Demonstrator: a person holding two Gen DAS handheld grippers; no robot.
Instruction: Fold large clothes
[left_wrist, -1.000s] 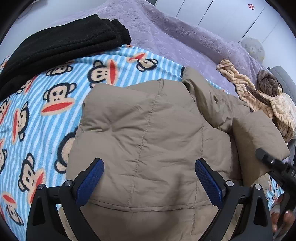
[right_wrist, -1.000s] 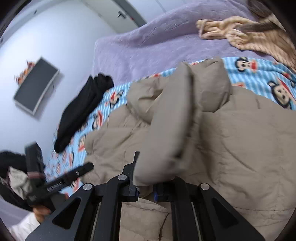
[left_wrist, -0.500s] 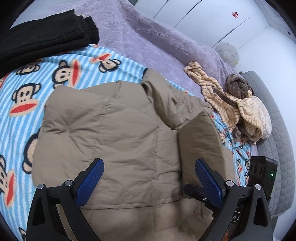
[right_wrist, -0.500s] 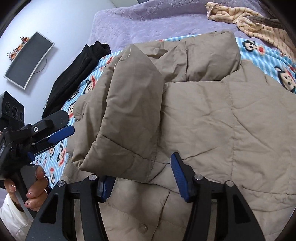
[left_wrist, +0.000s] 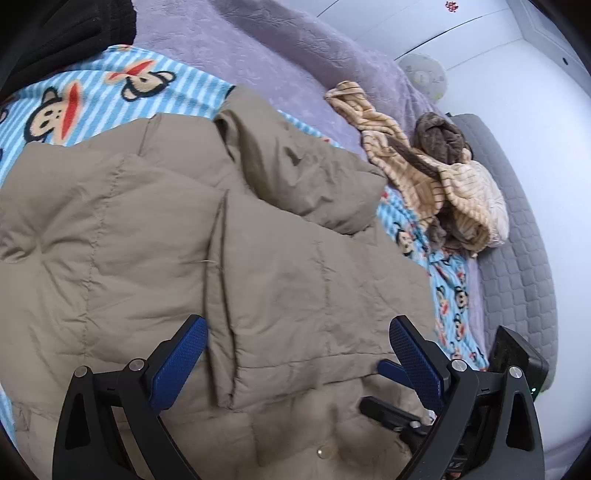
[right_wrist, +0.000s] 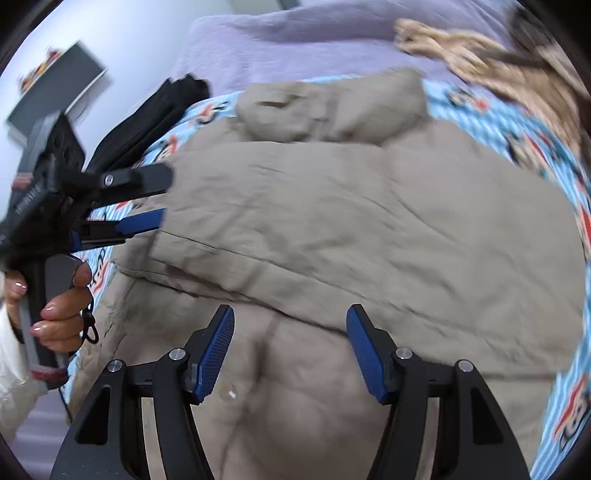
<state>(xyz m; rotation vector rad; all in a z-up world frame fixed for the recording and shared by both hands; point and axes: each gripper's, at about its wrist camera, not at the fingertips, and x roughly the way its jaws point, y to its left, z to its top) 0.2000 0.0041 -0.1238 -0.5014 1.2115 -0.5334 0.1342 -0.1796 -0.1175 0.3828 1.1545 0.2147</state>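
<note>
While both grippers hover over the bed:
Jacket: tan puffer jacket (left_wrist: 147, 229), partly folded, spread on a monkey-print blanket (left_wrist: 110, 85).
Left gripper (left_wrist: 295, 354): jaws wide apart, holding nothing.
Right gripper (right_wrist: 290, 350): jaws spread, empty, just above the jacket.
</note>
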